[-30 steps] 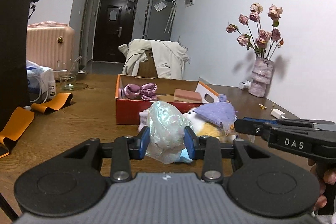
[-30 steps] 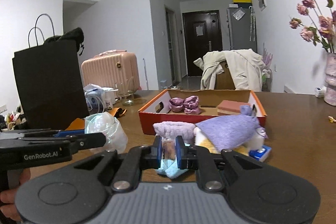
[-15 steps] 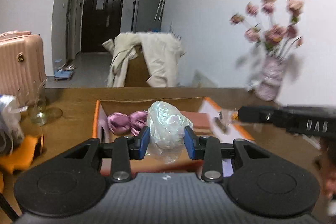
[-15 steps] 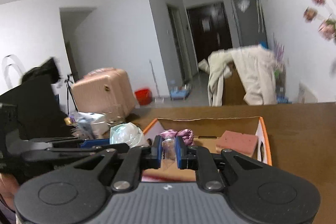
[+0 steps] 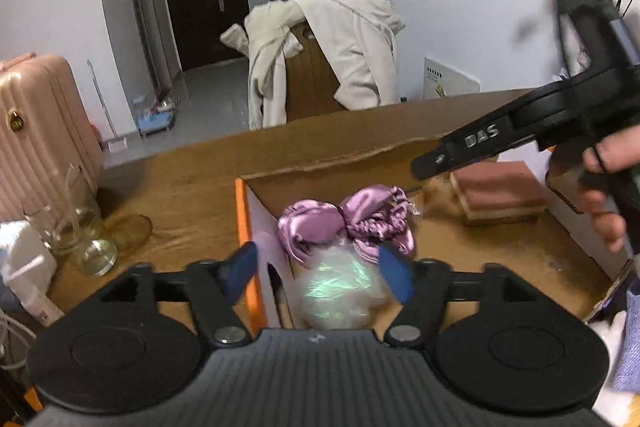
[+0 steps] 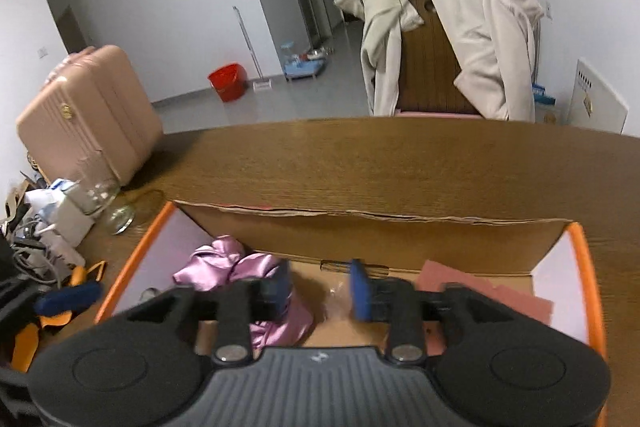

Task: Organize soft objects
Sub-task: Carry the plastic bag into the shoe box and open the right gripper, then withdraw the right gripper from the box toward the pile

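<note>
Brown wood-grain tabletop [image 6: 400,163] carries an orange-rimmed cardboard box [image 5: 241,223], with a pink hard-shell suitcase [image 6: 88,115] and a chair draped in a cream jacket [image 6: 452,39] behind it.

Inside the box lie a lilac satin scrunchie bundle [image 5: 344,223] at the left end and a flat pink sponge block [image 5: 500,191] towards the right.

The left gripper [image 5: 322,273] hangs over the box's left end with its blue-padded fingers [image 5: 394,277] spread wide. A crumpled iridescent clear plastic bag [image 5: 340,291] sits between them, below the pads, just beside the scrunchies; it looks let go and in the box, though blur hides whether it has settled.

The right gripper [image 6: 320,291] is over the middle of the box, fingers also apart and gripping nothing; a small clear scrap below them is too blurred to identify.

By this evidence, several soft items are boxed. At the left view's right edge, a lavender knitted cloth [image 5: 630,343] with something white seems to lie outside the box, so at least that appears left to collect.
</note>
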Action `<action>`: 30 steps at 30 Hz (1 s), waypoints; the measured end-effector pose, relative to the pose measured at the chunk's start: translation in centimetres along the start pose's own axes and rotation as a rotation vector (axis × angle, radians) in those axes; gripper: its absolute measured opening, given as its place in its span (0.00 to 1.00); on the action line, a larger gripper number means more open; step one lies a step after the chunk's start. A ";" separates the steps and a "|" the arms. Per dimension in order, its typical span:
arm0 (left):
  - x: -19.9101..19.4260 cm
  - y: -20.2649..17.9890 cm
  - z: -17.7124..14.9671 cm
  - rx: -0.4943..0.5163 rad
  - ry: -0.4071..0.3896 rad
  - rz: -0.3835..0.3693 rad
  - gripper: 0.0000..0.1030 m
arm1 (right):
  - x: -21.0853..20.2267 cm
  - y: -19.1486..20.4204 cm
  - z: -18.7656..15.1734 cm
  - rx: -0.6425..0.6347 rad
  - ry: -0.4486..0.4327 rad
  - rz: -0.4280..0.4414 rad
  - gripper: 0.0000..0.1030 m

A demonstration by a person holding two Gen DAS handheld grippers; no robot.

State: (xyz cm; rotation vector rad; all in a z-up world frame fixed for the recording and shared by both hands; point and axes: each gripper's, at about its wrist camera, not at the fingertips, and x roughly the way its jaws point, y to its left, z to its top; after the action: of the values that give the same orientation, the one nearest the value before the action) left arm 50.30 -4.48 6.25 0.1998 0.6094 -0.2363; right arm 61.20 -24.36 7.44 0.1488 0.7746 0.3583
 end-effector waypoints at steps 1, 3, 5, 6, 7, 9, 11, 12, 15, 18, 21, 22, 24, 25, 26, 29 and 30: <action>-0.2 0.1 0.0 0.005 -0.012 -0.004 0.73 | -0.1 -0.2 -0.3 0.003 -0.006 0.005 0.50; -0.9 0.3 0.3 0.002 -0.025 -0.004 0.74 | -0.4 -0.2 -0.5 0.002 -0.014 0.013 0.50; -1.5 0.5 0.7 -0.003 -0.034 0.000 0.75 | -1.4 -0.2 -0.6 0.001 -0.027 0.011 0.50; -1.9 0.6 0.9 -0.006 -0.038 0.006 0.75 | -2.1 -0.2 -0.6 -0.002 -0.034 0.007 0.51; -2.5 0.7 1.0 -0.010 -0.044 0.010 0.76 | -3.1 -0.2 -0.6 -0.005 -0.045 0.002 0.51; -3.8 0.8 1.3 -0.020 -0.058 0.010 0.77 | -5.2 -0.1 -0.5 -0.014 -0.069 -0.006 0.53; -5.4 0.9 1.5 -0.027 -0.074 0.011 0.78 | -7.5 0.1 -0.7 -0.029 -0.088 -0.015 0.54; -6.5 0.8 1.6 -0.028 -0.084 0.014 0.79 | -8.7 0.2 -0.8 -0.039 -0.095 -0.017 0.56; -9.9 0.6 1.8 -0.023 -0.120 0.019 0.80 | -13.0 0.7 -1.4 -0.063 -0.129 -0.028 0.59; -13.7 0.2 1.6 -0.024 -0.161 0.025 0.81 | -17.6 1.1 -2.5 -0.083 -0.168 -0.028 0.61; -17.4 -0.5 0.9 -0.028 -0.205 0.033 0.84 | -21.6 1.7 -4.1 -0.101 -0.205 -0.025 0.63; -18.5 -0.8 0.3 -0.032 -0.220 0.037 0.85 | -23.1 1.9 -5.2 -0.112 -0.221 -0.026 0.64; -21.1 -1.6 -1.3 -0.042 -0.257 0.044 0.87 | -25.6 2.3 -7.4 -0.140 -0.253 -0.027 0.71; -22.4 -2.1 -2.2 -0.048 -0.275 0.048 0.88 | -26.9 2.5 -8.9 -0.157 -0.272 -0.030 0.72; -23.4 -2.5 -3.2 -0.055 -0.289 0.050 0.90 | -28.1 2.8 -10.5 -0.171 -0.292 -0.032 0.72; -26.8 -4.2 -7.4 -0.083 -0.344 0.040 0.96 | -31.0 3.6 -16.0 -0.220 -0.345 -0.022 0.78; -27.7 -4.8 -8.8 -0.095 -0.351 0.040 0.97 | -31.8 3.8 -18.1 -0.236 -0.360 -0.020 0.82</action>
State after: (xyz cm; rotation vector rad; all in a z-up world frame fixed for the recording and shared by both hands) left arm 22.20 -2.36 14.82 0.0760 0.2669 -0.1971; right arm 26.52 -32.53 16.47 -0.0175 0.3739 0.3884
